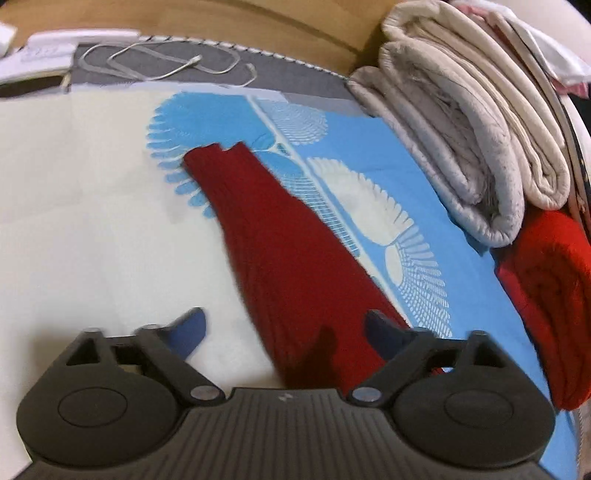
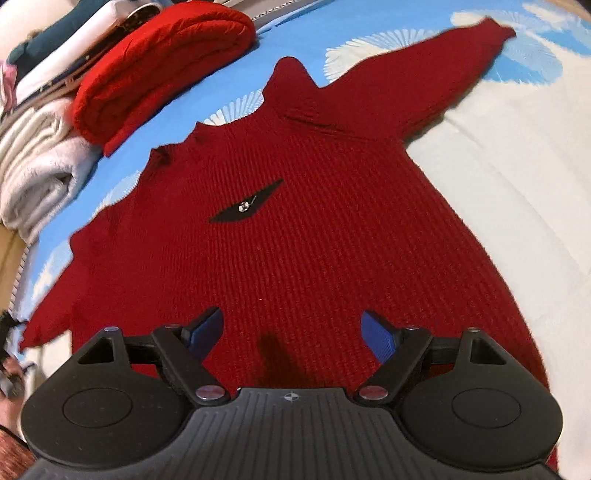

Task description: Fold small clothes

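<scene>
A dark red knitted sweater (image 2: 314,229) lies spread flat, front up, on a blue and white patterned sheet (image 2: 354,26). A black wing-shaped badge (image 2: 245,206) sits on its chest. Both sleeves stretch out to the sides. My right gripper (image 2: 291,325) hovers open over the sweater's lower body, with nothing between its blue pads (image 2: 376,336). In the left wrist view one sleeve (image 1: 280,236) runs away from me, its cuff at the far end. My left gripper (image 1: 284,328) is open astride the near part of that sleeve, and the pads do not press on it.
A folded bright red garment (image 1: 550,295) (image 2: 159,62) lies beside the sweater's collar. A stack of folded pale quilts (image 1: 461,147) (image 2: 33,166) stands behind it. A white cable (image 1: 166,62) rests on a grey strip at the bed's far edge.
</scene>
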Tool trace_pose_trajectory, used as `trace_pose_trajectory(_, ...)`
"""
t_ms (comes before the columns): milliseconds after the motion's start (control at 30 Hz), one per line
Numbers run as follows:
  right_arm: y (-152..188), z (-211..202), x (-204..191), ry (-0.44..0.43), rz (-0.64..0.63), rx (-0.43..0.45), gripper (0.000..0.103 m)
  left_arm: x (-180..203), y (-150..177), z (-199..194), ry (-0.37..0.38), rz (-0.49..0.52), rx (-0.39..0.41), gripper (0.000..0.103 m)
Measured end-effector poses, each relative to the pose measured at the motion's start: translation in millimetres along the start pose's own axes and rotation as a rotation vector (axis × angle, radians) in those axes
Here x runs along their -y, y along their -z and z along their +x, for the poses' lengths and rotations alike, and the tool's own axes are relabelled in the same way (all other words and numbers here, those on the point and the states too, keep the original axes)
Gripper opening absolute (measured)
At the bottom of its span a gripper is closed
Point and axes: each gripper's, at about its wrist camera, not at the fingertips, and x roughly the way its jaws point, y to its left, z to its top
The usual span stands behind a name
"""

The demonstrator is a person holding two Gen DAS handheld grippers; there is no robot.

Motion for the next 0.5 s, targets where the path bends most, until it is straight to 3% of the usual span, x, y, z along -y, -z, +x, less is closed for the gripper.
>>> trace_pose_trajectory(33, 1.1, 1.1, -1.7, 0.01, -0.021, 0.004, 0.083, 1.9, -1.8, 2.7, 0.011, 0.011, -0.021, 0.029)
trace_pose_trajectory(67, 2.3, 1.9, -2.7, 0.019, -0.041, 0.008, 0.083, 3.6, -4.4, 7.6, -0.007, 0.002, -0.05, 0.019)
trace_pose_trajectory(233, 4.9, 1.3, -1.2, 0.024, -0.059, 0.016, 0.083, 13.0, -7.6, 0.8, -0.05, -0.009, -0.032, 0.015)
trace_pose_trajectory(367, 4.6, 1.7, -3.9, 0.03, -0.09, 0.019, 0.082, 45.0, -6.8, -28.3, -0.061, 0.095, 0.056, 0.014)
trace_pose_trajectory(500, 3.6, -1.4, -5.0, 0.023, -0.097, 0.033, 0.082, 74.3, -0.4, -59.1, -0.015, 0.174, 0.125, 0.014)
